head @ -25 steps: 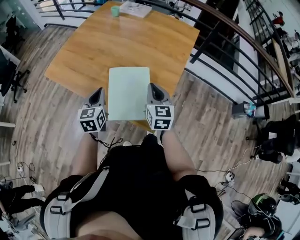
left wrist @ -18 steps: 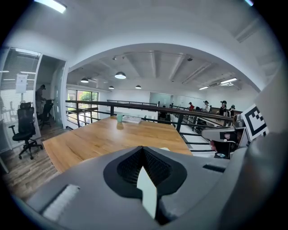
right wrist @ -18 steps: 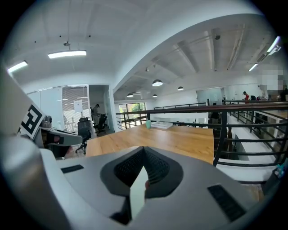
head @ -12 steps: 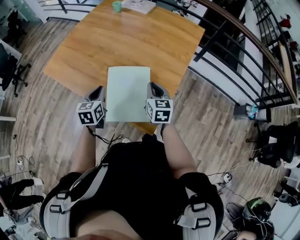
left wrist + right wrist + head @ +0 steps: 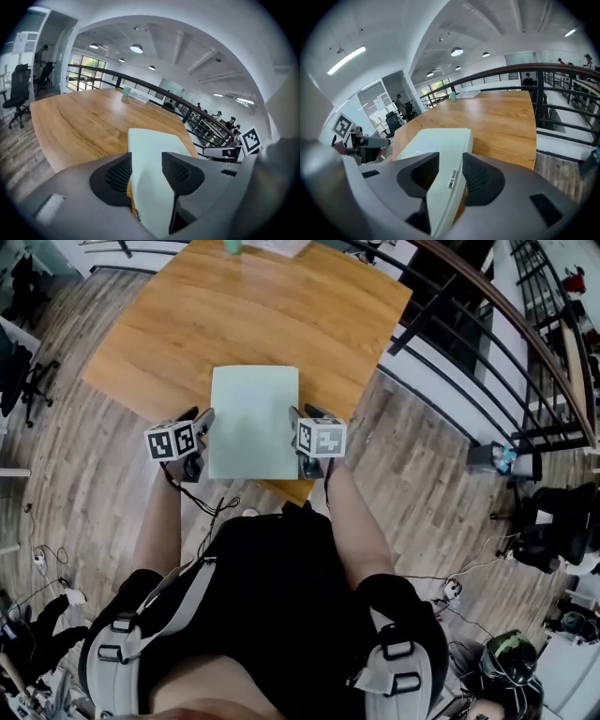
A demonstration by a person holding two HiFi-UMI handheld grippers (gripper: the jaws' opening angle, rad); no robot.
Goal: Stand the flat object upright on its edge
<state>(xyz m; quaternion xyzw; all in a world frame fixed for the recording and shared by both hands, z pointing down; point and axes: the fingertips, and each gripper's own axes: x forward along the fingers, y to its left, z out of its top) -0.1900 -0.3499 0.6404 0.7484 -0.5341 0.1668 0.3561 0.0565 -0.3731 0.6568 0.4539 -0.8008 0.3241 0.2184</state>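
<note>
Pale green board (image 5: 253, 418) lies flat, or close to it, at the near corner of the wooden table (image 5: 262, 306), and its near side looks to hang a little past the table's near edge. The left gripper (image 5: 203, 418) is at the board's left edge and the right gripper (image 5: 294, 418) at its right edge. Both sets of jaws have just been opening. Each has the board's edge between its pads, but the grip is released, not clamped, and the left is wider open than the right. The board is not upright yet. Risks from here: with both grips loose and part of the board likely past the edge, a nudge could slide it off toward the person. If the jaws close again unevenly, one side lifts first and the board twists or slips out. Once up on its thin edge it has little base, so letting go too early or slightly off vertical would drop it flat again.
</note>
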